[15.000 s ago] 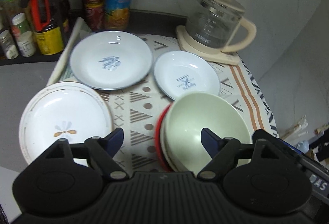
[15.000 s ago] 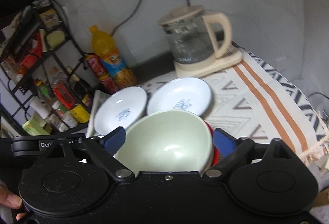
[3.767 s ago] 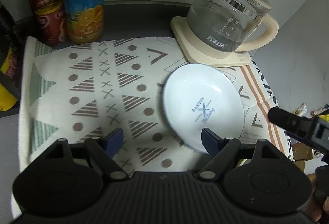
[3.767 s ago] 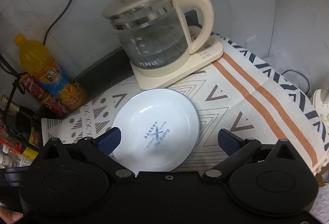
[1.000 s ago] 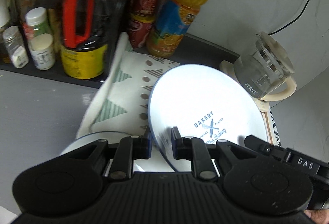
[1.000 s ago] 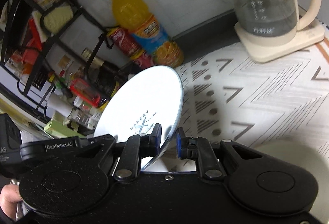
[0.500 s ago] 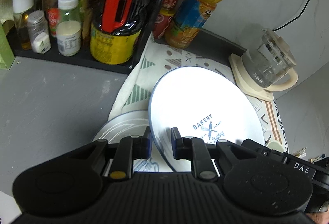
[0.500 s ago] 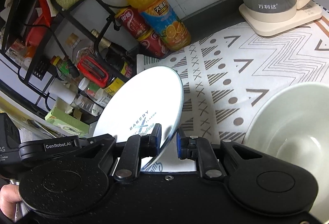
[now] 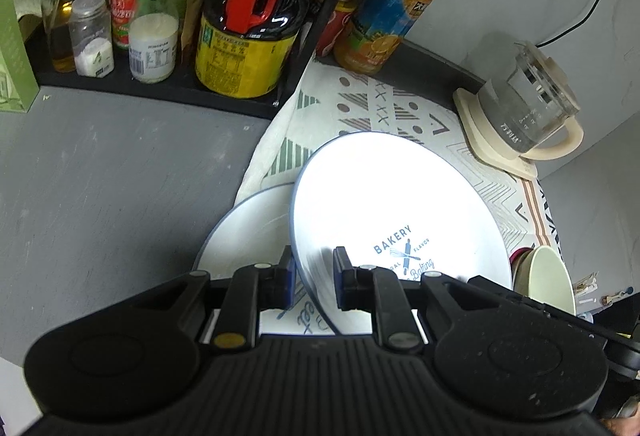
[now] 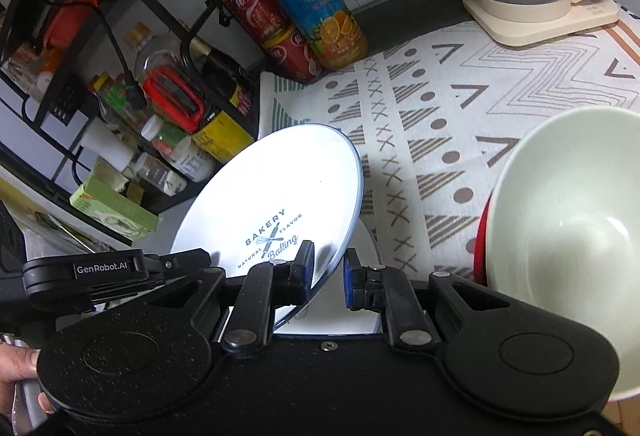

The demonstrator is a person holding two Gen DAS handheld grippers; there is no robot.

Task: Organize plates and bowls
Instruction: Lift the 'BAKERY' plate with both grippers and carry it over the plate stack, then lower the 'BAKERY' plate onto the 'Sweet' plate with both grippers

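A small white plate [image 9: 384, 203] printed "BAKERY" hangs tilted in the air, held by both grippers. My left gripper [image 9: 314, 276] is shut on its near-left rim. In the right wrist view the same plate [image 10: 276, 187] has my right gripper [image 10: 328, 274] shut on its near-right rim. A larger white plate [image 9: 248, 232] lies flat on the counter directly beneath it, partly hidden. To the right stands a pale green bowl [image 10: 568, 236] nested in a red bowl [image 10: 479, 240]; the left wrist view shows only the edge of the green bowl [image 9: 548, 280].
A black rack of sauce bottles and jars [image 9: 248, 27] lines the back left. An orange juice bottle [image 10: 312, 7] and red cans [image 10: 260, 15] stand beside it. A glass kettle [image 9: 524, 111] sits at the back right on the patterned cloth [image 10: 440, 95]. A hand [image 10: 16, 364] grips a handle.
Both grippers have carried the small plate leftward and slightly down, so it now hangs over the larger plate. The green bowl has come into the right wrist view.
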